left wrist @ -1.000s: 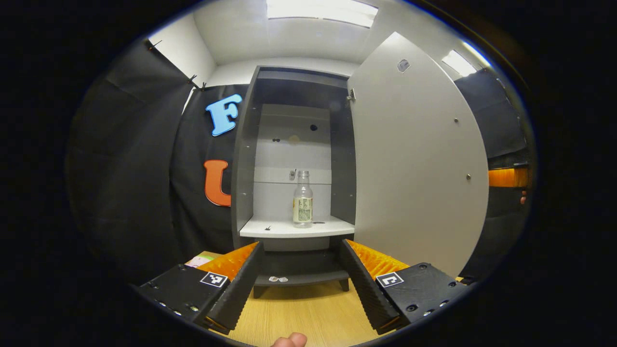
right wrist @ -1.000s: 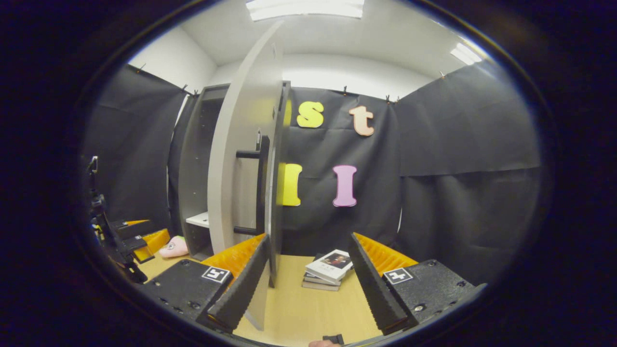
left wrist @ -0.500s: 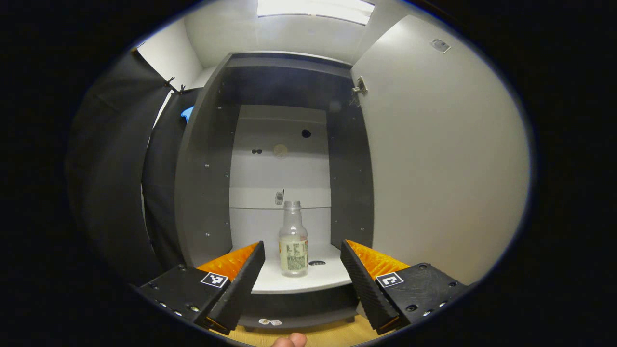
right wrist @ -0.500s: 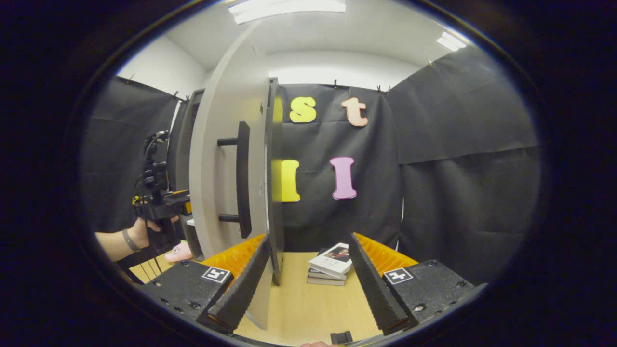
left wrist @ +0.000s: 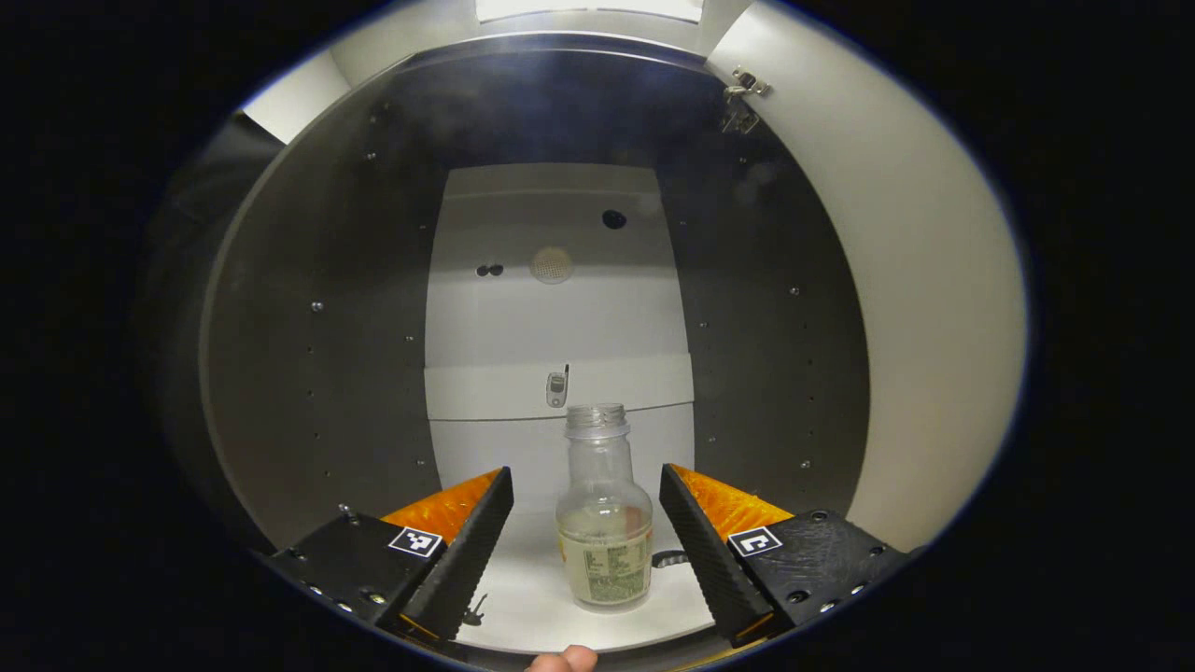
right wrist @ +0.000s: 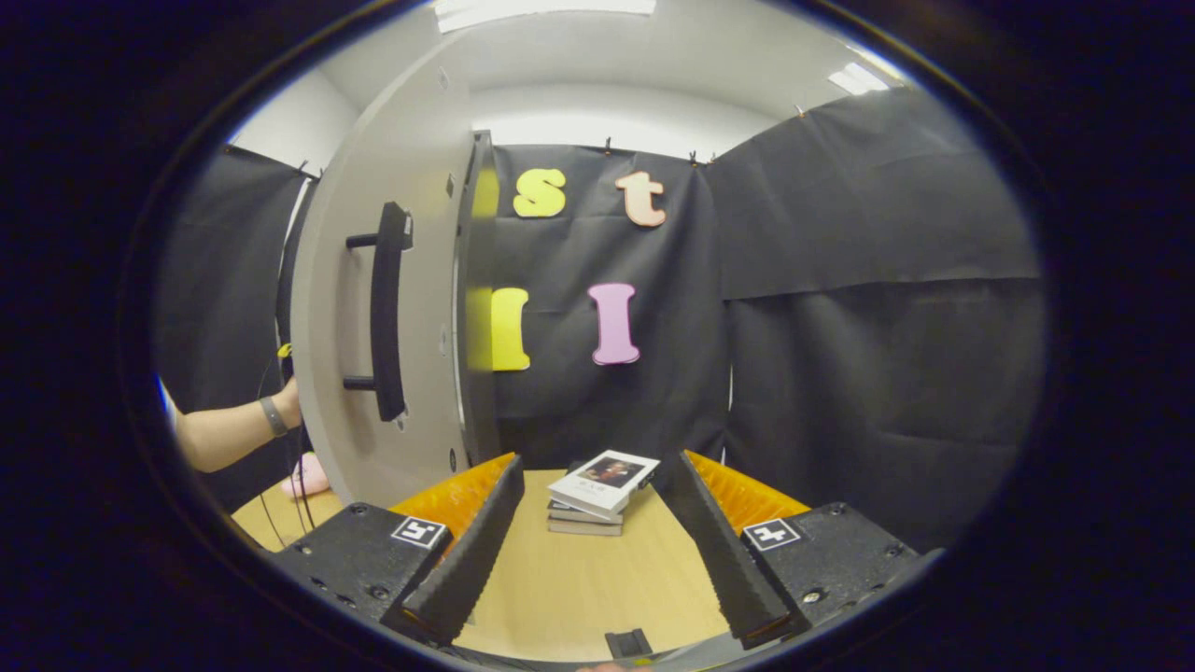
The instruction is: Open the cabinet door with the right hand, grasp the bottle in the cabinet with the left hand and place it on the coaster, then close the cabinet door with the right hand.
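Observation:
A clear, uncapped bottle with a pale label stands upright on the white shelf inside the dark cabinet. My left gripper is open, reaching into the cabinet, and the bottle stands between its fingers without touching either. The grey cabinet door is swung wide open on the right. In the right gripper view the door shows its outer face with a black bar handle. My right gripper is open and holds nothing, over the wooden table, to the right of the door.
A small stack of books lies on the table ahead of the right gripper. A person's forearm reaches behind the door on the left. A pink object lies low by the door's foot. A fingertip shows at the bottom edge.
My left gripper has moved forward into the cabinet until the bottle stands between its fingers. The right gripper has drifted right, away from the door's edge; the door stays open.

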Demonstrator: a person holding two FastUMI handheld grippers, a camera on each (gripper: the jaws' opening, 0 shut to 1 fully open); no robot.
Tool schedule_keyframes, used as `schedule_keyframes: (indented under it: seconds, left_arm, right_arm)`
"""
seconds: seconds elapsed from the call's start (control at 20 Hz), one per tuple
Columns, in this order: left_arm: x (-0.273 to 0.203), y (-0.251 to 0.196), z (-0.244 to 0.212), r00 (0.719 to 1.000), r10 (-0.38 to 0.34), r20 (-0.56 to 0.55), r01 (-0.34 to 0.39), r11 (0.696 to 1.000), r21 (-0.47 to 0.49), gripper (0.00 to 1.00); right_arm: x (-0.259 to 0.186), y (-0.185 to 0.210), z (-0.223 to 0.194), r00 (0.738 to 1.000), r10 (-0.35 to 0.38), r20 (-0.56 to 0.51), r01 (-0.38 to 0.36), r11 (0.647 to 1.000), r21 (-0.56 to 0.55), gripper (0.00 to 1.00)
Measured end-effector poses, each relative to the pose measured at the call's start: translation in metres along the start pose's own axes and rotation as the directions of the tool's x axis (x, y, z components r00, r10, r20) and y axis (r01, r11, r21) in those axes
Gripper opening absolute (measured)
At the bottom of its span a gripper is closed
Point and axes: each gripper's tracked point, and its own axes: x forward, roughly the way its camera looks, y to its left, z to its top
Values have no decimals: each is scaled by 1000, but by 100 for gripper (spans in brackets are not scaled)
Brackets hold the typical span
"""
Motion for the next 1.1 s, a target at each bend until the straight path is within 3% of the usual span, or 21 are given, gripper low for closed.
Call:
schedule_keyframes:
  seconds: [0.55,0.65,0.75,0.8,0.85,0.9,1.1]
  left_arm:
    - [28,-1,-3,1000,-5,-25,5,1000,-3,94]
    - [30,1,1,1000,1,-8,-1,1000,-1,65]
    - [30,6,1,1000,20,-7,-20,1000,4,48]
    - [25,6,2,1000,12,-10,-12,1000,-4,46]
    - [23,8,3,1000,15,-9,-15,1000,-14,35]
    - [21,9,4,1000,16,-8,-16,1000,-21,42]
    - [5,17,10,1000,5,-16,-6,999,-50,42]
  right_arm:
    - [13,-4,-7,1000,-17,-21,17,1000,15,100]
    - [13,-5,-8,1000,-18,-26,18,1000,15,100]
    - [14,-4,-8,1000,-15,-27,16,1000,19,100]
    - [14,-3,-7,1000,-13,-27,13,1000,21,100]
    - [14,-2,-7,1000,-10,-25,11,1000,22,100]
    - [13,-2,-6,1000,-7,-23,7,1000,21,100]
    - [11,4,-2,1000,10,-15,-10,1000,13,100]
